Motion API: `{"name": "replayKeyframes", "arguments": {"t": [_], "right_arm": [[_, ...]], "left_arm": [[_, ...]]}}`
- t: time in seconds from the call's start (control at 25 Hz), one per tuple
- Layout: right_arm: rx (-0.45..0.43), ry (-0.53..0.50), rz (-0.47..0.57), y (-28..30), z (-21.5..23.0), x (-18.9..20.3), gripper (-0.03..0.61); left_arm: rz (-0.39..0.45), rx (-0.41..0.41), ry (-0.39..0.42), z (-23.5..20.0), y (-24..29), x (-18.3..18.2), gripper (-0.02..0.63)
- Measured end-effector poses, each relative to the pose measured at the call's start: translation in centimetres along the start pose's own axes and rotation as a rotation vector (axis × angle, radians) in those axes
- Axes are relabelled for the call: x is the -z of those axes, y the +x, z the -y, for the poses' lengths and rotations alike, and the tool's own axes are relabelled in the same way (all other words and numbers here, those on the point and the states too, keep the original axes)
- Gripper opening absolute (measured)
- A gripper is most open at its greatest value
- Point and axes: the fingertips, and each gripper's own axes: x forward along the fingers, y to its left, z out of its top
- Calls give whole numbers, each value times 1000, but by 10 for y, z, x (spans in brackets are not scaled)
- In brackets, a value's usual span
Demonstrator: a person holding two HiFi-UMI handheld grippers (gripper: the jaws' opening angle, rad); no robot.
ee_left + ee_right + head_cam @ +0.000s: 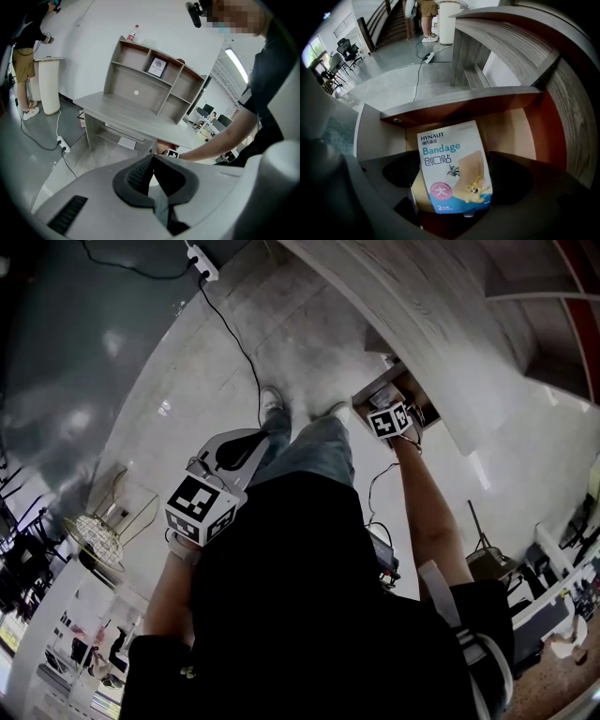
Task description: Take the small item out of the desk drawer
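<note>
A flat bandage pack [451,159], white and blue with cartoon figures, stands in the open wooden desk drawer [506,129]. My right gripper [454,180] reaches into that drawer with its jaws wide, one dark pad [401,171] on each side of the pack. I see no pad pressing on it. In the head view the right gripper [382,407] is at the drawer [373,390] under the desk top [412,324]. My left gripper [152,158] hangs back by the person's left side, its jaws shut with nothing between them, and it shows in the head view [255,439].
The grey desk [117,108] carries a shelf unit [150,82] with a framed picture. A power strip [63,144] and its cable lie on the floor left of the desk. A white pedestal [47,84] and another person [23,56] stand at the far left.
</note>
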Motion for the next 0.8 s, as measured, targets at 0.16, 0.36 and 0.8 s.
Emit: {"name": "replayKeyframes", "arguments": {"t": [0.16, 0.36, 0.8], "right_arm": [[-6, -20, -44, 5, 0, 0, 431], [13, -35, -62, 2, 1, 3, 431], [11, -62, -86, -28, 0, 5, 430]], "left_arm": [[-4, 4, 5, 2, 0, 1, 9], [0, -4, -2, 2, 1, 0, 9], [30, 17, 19, 8, 1, -14, 9]]}}
